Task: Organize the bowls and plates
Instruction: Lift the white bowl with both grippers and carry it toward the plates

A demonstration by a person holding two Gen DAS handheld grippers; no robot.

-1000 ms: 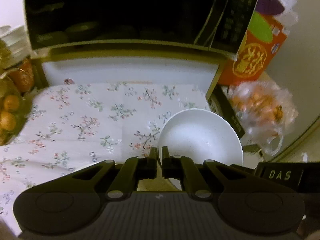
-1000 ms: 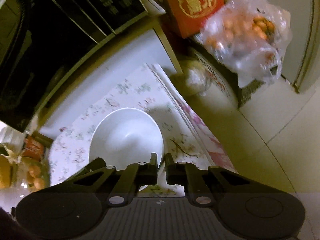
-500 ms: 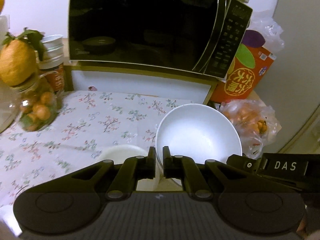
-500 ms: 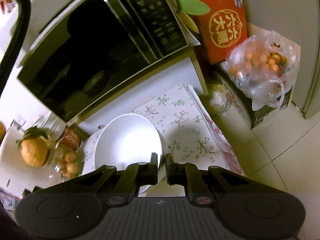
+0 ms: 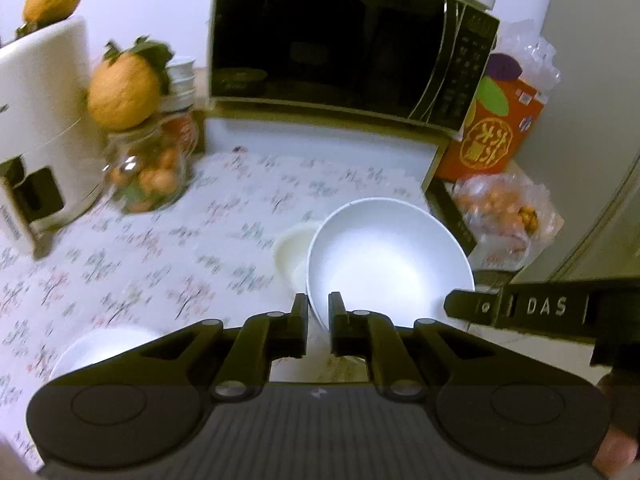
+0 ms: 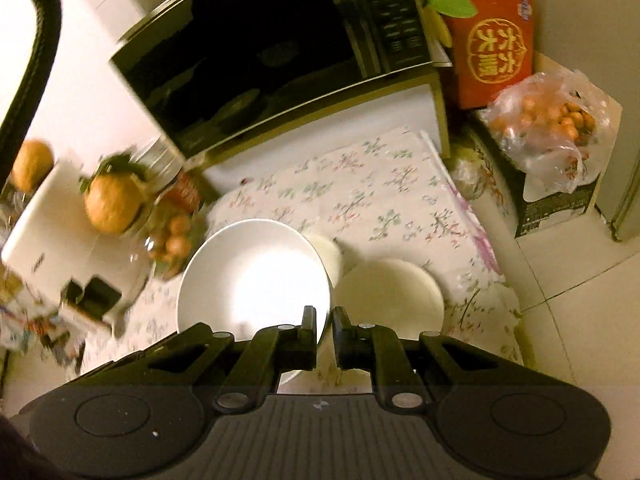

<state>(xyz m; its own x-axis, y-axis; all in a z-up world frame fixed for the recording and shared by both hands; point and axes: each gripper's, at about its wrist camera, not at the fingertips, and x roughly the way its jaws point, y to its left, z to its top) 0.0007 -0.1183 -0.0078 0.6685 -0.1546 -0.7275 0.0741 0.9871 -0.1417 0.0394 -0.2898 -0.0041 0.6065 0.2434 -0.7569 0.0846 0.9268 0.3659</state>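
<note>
- Left gripper (image 5: pixel 318 312): my jaws are closed on the near-left rim of the big white bowl (image 5: pixel 388 264).
- Right gripper (image 6: pixel 324 322): jaws closed on the same bowl, on the rim at its right side. It is a two-handed carry.
- Bowl position: in front of the microwave (image 5: pixel 340 40), off the table (image 5: pixel 160 248) by my read, mouth up and tipped a bit.
- Its body lies ahead of both sets of jaws, on the microwave side. There is no long axis to line up, since it is round.
- Small cream dish (image 5: pixel 290 248): on the table between the held bowl and the microwave, partly hidden behind the bowl's left rim.
- Cream plate (image 6: pixel 390 292): on the table just right of my right jaws, farther from the microwave than the small dish.
- Another white bowl (image 5: pixel 104 348): farthest from the microwave, off to the left of my left jaws.
- My judgement: the next move depends on which dish gets stacked. The right hand is nearer the plate and the left hand is nearer the spare white bowl.
- Risk: with two rim grips, uneven lowering will twist the bowl.
</note>
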